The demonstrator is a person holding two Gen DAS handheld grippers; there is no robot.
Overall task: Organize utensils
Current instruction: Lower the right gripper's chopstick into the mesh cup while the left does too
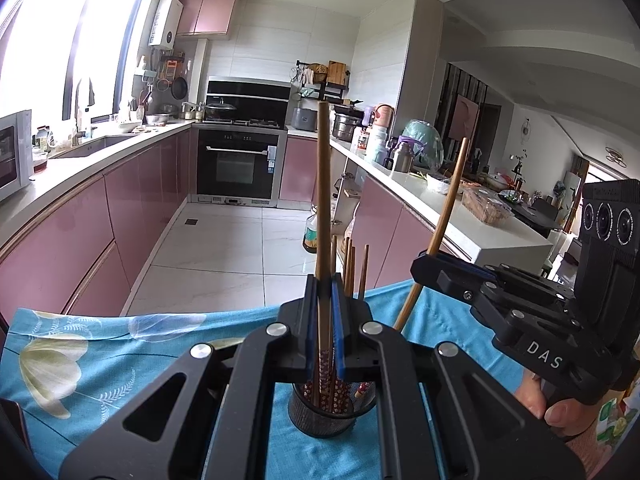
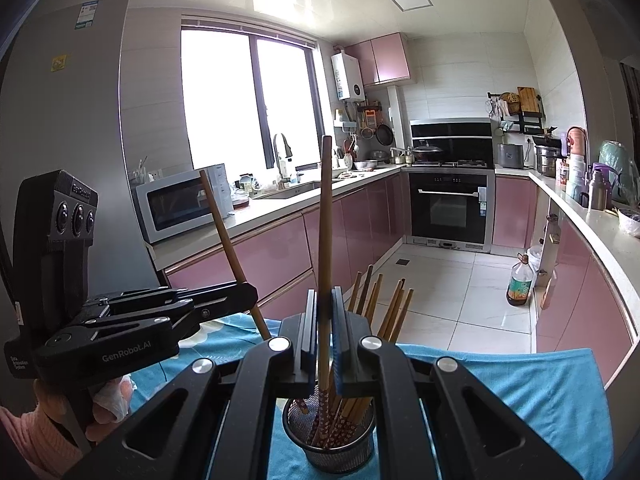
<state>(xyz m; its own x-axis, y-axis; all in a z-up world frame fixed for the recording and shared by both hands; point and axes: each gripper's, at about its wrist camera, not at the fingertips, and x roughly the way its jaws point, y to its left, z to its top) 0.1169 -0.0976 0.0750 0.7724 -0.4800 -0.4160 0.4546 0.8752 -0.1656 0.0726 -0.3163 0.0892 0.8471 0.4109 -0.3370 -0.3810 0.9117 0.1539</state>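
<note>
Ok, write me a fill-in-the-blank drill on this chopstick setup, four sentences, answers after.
1. Each gripper, left gripper and right gripper, holds one ____.
2. The other chopsticks stand in a black mesh ____.
3. That holder rests on a ____ floral cloth.
4. The jaws of both grippers are ____ on what they hold.

Answers: chopstick; holder; blue; shut

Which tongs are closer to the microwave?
Left. The left tongs are on the microwave's side, straight in front of it in the right wrist view. The right tongs are further right, above the cup.
</note>
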